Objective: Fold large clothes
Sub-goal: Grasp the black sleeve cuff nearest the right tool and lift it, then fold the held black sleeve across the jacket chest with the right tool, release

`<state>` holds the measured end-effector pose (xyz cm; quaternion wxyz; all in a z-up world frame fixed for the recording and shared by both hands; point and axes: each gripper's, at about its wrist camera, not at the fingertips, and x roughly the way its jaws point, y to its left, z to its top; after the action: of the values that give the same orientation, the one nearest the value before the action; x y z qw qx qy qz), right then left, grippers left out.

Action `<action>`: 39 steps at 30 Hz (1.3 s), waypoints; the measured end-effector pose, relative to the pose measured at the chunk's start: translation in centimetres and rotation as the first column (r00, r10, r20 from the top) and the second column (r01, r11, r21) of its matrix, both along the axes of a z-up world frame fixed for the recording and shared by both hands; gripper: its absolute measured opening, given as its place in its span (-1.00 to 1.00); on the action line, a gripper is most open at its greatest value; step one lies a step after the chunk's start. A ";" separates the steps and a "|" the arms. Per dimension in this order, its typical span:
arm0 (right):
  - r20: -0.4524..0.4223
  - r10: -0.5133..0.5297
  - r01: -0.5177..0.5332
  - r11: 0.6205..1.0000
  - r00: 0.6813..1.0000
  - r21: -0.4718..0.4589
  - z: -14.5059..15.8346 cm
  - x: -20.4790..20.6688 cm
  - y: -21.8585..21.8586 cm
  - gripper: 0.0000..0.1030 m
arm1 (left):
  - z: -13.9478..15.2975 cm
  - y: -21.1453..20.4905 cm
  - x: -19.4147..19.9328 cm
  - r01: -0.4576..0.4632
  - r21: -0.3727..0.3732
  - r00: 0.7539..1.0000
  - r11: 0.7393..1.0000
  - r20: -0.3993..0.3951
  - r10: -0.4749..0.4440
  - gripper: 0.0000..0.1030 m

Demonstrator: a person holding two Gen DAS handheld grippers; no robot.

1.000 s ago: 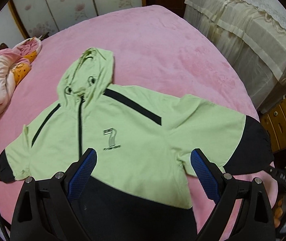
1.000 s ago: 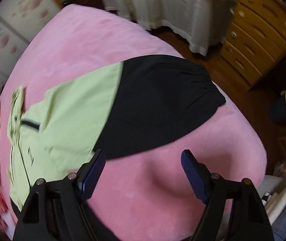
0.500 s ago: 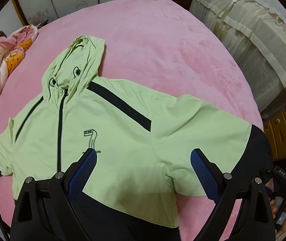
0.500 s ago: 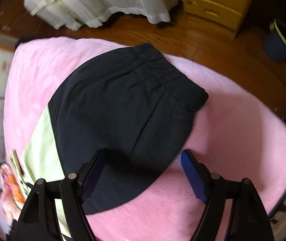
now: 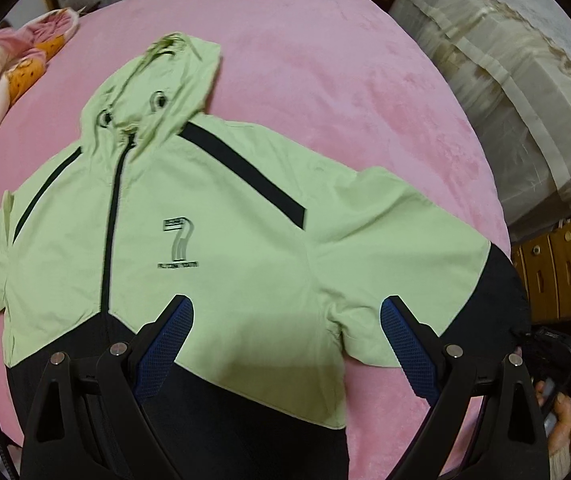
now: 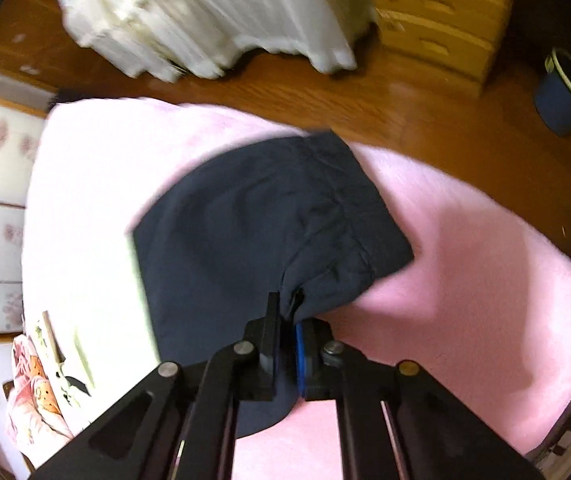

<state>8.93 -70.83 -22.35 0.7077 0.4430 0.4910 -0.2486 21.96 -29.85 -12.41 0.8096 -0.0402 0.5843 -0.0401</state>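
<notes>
Jacket [image 5: 213, 248] lies flat, front up, across centre of left wrist view on the pink bed cover [image 5: 345, 80]; hood toward upper left, dark-cuffed sleeve [image 6: 269, 216] spread to right edge of frame. Right gripper [image 6: 285, 344] has its jaws pinched together on the lower edge of that dark sleeve end, fabric bunched between the pads at bottom centre of right wrist view. Left gripper [image 5: 285, 344] hangs over the hem area at lower centre, jaws spread wide, nothing between them.

Step in hand, as I judge it: fold the sleeve in over the body. To do well: lift only enough to clear the cover, carry cuff toward centre of frame along the sleeve's own line, keep the fold at the shoulder seam. Left gripper could pin the body near the armpit so the jacket does not drag. Risk: thin pinch slipping; cover snagged too.
</notes>
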 end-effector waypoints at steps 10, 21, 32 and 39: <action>0.242 0.536 -0.455 0.832 0.809 -0.318 14.1 7.6 15.9 -0.89 | 1.6 7.5 -0.7 -0.083 -0.050 0.994 0.995 0.063 0.086 0.82; -0.043 0.884 -0.859 0.439 0.465 -0.264 6.3 11.2 39.5 -0.36 | -1.3 18.0 -0.2 -0.134 -0.148 0.990 0.980 0.031 0.140 0.82; -0.083 0.864 -0.865 0.486 0.497 -0.121 1.0 5.9 40.5 -0.36 | -6.5 17.8 0.5 -0.027 -0.223 0.999 0.975 -0.048 0.017 0.82; -0.039 0.798 -0.792 0.589 0.602 -0.163 1.1 5.7 37.3 -0.36 | -10.3 13.7 2.4 0.089 -0.208 0.990 0.974 -0.088 -0.109 0.82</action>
<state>14.66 -33.56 -21.21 0.7872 0.1225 0.6012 0.0623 24.37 -16.14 -22.66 0.7682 -0.0958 0.6177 -0.1380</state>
